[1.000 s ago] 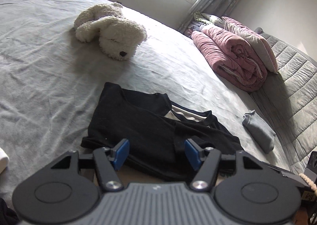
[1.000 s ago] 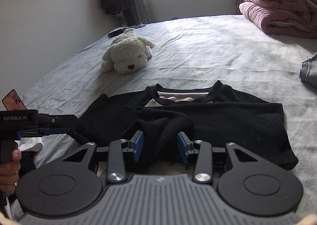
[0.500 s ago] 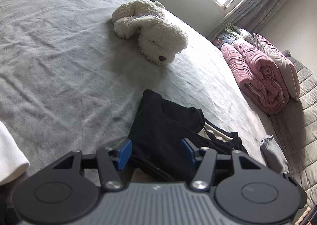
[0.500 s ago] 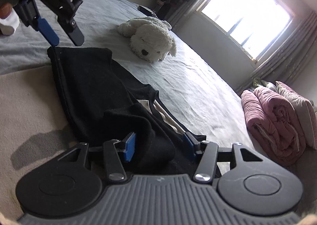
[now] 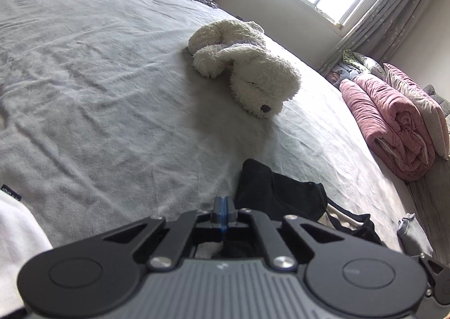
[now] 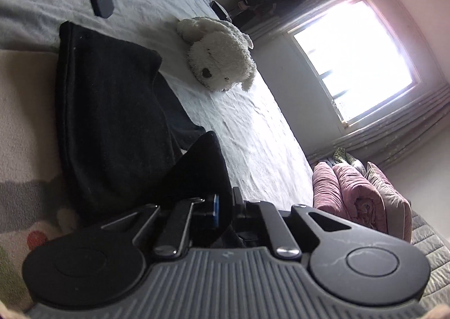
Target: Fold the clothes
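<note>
While hidden from the left view, black garment [image 6: 118,110] clenched in right claw [image 6: 225,208]; left claw [image 5: 223,210] pinched closed.

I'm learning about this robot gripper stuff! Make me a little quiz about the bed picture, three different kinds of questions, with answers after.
1. True or false: the right gripper is shut on the black shirt.
2. What lies on the bed sheet beyond the shirt? A) a book B) a white plush dog C) a ball
3. Fill in: the rolled blanket by the window is ____.

Key: 1 true; 2 B; 3 pink
</note>
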`<state>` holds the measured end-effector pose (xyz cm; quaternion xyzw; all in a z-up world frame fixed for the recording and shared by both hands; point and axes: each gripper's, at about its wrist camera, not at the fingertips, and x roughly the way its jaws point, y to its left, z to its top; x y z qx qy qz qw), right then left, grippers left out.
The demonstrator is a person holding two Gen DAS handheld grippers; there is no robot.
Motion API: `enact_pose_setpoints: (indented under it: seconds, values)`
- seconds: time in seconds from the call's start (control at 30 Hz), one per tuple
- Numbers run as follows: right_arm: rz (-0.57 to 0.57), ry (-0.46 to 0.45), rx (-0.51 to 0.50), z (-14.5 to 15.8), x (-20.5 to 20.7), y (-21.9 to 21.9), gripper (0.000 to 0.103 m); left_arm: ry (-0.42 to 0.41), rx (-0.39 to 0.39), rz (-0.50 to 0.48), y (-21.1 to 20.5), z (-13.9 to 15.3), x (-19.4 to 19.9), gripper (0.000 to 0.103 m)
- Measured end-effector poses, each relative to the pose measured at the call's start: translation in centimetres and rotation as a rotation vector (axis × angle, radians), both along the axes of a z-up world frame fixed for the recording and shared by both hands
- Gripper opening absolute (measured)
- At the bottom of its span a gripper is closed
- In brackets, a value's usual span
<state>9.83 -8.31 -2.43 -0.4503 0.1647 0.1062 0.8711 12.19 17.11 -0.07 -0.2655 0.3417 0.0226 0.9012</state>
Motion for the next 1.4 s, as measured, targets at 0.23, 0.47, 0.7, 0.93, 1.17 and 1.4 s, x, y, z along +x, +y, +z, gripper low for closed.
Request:
enact_pose_setpoints:
  seconds: [0.23, 0.47, 0.7, 0.93, 1.17, 1.4]
  values:
    - [-0.112, -0.061, 0.339, 8.5, 1.6, -2.4, 0.006, -0.082, -0.059, -0.015, 0.6, 0.6, 0.1, 0.0]
    - [-0.105, -0.083, 0.482, 13.9, 2.4, -0.4, 0.006, -0.114, -0.073, -0.029, 0.2, 0.6, 0.0, 0.0]
    - [-0.093, -0.134, 0.52, 15.3, 2.2, 1.1, 0.006, -0.128, -0.088, -0.141, -1.4, -0.3, 0.0, 0.0]
    - [-0.185, -0.107, 0.607, 13.6, 2.7, -3.1, 0.006, -0.054, 0.005, -0.247, -3.8, -2.7, 0.3, 0.0]
    - [-0.313, -0.001, 0.777, 10.3, 2.5, -9.9, 0.006, -0.062, 0.106, -0.26, -5.5, -3.4, -0.3, 0.0]
    - [-0.467, 0.142, 0.982, 4.9, 1.6, -15.9, 0.006, -0.077, 0.2, -0.278, -6.6, -3.3, -0.7, 0.0]
